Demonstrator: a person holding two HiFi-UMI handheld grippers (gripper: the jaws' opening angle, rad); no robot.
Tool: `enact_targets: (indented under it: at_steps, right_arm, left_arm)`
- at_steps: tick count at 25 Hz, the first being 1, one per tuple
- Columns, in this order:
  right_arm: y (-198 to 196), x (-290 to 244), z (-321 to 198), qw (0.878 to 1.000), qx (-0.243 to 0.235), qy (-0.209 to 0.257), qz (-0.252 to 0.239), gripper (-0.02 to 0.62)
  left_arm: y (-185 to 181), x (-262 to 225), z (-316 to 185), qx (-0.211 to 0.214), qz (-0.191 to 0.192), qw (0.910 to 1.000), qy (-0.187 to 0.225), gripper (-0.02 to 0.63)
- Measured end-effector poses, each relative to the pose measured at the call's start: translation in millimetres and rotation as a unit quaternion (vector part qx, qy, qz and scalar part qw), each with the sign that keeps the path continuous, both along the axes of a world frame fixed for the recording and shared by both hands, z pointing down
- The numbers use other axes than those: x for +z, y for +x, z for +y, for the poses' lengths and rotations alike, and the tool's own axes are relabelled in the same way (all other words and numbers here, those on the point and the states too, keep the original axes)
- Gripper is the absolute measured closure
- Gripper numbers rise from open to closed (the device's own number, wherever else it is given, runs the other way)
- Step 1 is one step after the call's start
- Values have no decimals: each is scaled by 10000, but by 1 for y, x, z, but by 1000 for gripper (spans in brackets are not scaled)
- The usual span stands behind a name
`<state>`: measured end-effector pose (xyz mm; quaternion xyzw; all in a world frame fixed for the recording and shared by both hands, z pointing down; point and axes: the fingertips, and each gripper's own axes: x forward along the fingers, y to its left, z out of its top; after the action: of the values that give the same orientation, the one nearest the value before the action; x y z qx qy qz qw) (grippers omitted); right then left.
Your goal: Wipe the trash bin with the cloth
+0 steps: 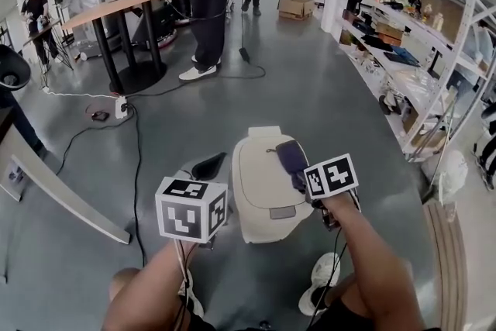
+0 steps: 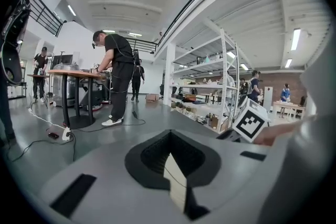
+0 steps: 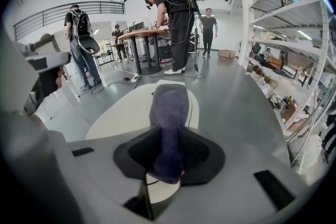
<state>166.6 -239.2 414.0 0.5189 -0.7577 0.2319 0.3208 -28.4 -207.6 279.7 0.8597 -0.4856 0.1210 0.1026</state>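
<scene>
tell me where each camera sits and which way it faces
head view: on the person's head, looking steeply down at the bin; shows both forearms, left gripper, right gripper with the cloth.
left gripper view: on the left gripper, facing level toward shelves; jaws shut, empty.
right gripper view: on the right gripper, facing along the bin; jaws shut on cloth.
shared: both gripper views show the person at the table.

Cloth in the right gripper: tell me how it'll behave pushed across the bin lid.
Probably floppy: the cloth sags limp from the right gripper over the trash bin lid. Likely light and grippy rather than slippery; its surface looks fuzzy.
</scene>
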Motion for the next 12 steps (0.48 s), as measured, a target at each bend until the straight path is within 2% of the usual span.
enact_targets:
  at_steps: [6,12]
  right_arm:
    - [10,0,0,9997,243,-23,-19,494]
    - [19,3,3,9992,393,-35,-42,494]
  left_arm:
    - [7,0,5,110,-355,9992,161,608]
    - [6,2,8,129,-262,9995,70,607]
